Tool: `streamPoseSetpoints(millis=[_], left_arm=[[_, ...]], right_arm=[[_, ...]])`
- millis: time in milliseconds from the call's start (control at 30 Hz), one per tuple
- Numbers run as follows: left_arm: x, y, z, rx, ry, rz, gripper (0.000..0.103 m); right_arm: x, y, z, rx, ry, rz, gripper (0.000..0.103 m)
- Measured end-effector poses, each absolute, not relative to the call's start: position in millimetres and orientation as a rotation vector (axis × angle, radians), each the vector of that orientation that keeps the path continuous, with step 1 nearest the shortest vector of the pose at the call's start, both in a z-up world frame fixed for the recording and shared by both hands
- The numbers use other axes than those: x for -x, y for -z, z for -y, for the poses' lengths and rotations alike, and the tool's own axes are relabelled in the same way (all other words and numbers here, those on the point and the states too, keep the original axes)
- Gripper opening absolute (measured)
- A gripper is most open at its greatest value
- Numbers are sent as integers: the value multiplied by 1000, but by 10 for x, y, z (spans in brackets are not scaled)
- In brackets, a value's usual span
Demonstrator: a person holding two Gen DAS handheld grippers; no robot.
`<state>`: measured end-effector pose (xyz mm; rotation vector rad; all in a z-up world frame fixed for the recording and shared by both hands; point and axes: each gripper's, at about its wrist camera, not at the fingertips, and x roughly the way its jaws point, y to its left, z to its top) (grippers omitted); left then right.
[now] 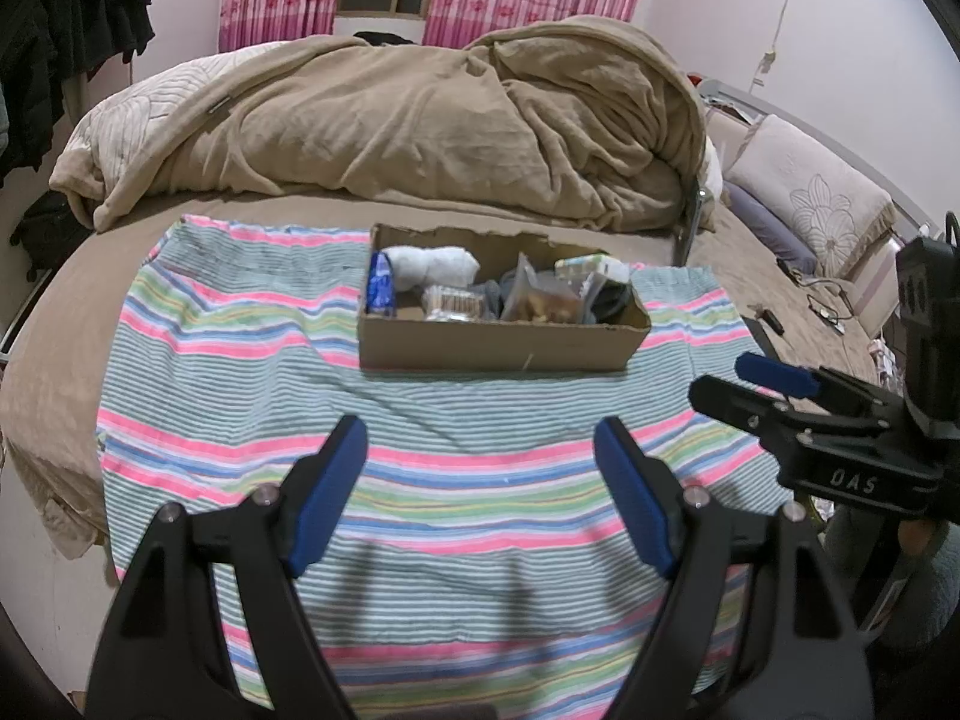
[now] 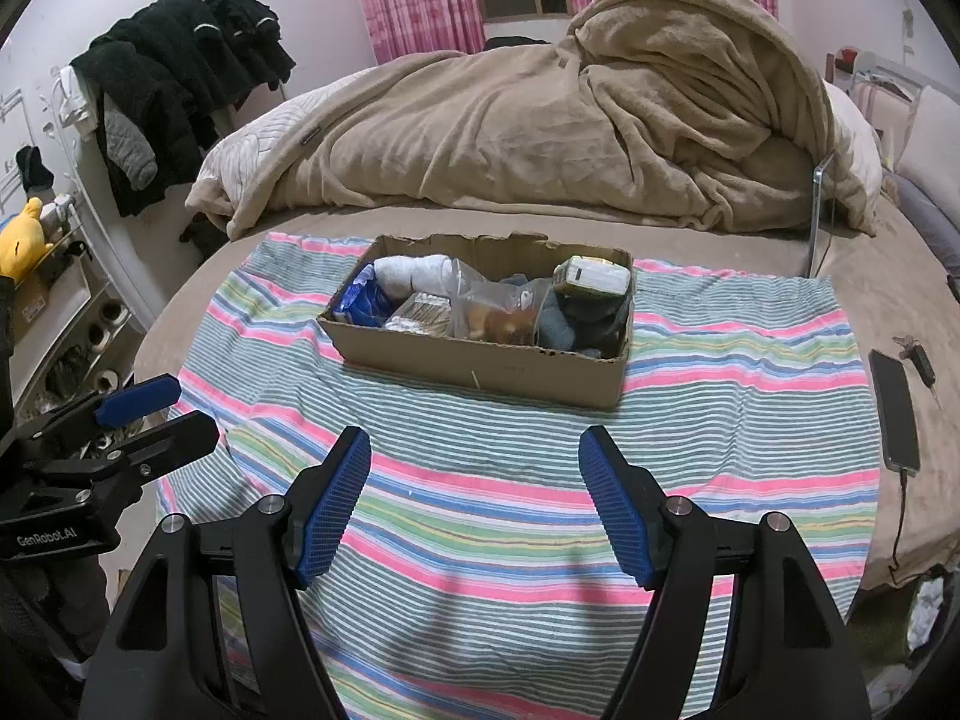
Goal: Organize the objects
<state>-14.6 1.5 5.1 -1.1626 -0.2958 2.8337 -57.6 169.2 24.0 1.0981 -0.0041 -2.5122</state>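
A shallow cardboard box (image 1: 498,351) (image 2: 480,369) stands on a striped cloth (image 1: 420,480) (image 2: 720,420) on the bed. It holds a white rolled towel (image 1: 432,264) (image 2: 414,273), a blue packet (image 1: 381,285) (image 2: 363,300), a clear tub (image 1: 453,303) (image 2: 420,312), a clear bag of snacks (image 1: 540,300) (image 2: 498,318), a green-white pack (image 1: 591,269) (image 2: 594,277) and dark socks (image 1: 612,300) (image 2: 576,318). My left gripper (image 1: 483,441) is open and empty above the cloth, short of the box; it also shows at the left of the right wrist view (image 2: 162,414). My right gripper (image 2: 474,450) is open and empty; it also shows at the right of the left wrist view (image 1: 729,381).
A heaped tan blanket (image 1: 420,120) (image 2: 570,120) lies behind the box. A phone on a cable (image 2: 895,414) and keys (image 2: 918,357) lie right of the cloth. Pillows (image 1: 804,192) are at the right. Dark clothes (image 2: 180,72) hang at the left above shelves (image 2: 66,324).
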Motion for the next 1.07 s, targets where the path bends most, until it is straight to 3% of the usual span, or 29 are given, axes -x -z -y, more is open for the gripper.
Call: streamPoseSetpoints(millis=[1067], left_arm=[[231,44,-6,1185,-2824,288,79]], right_arm=[[640,-135,-1698,-1125,2499,12,75]])
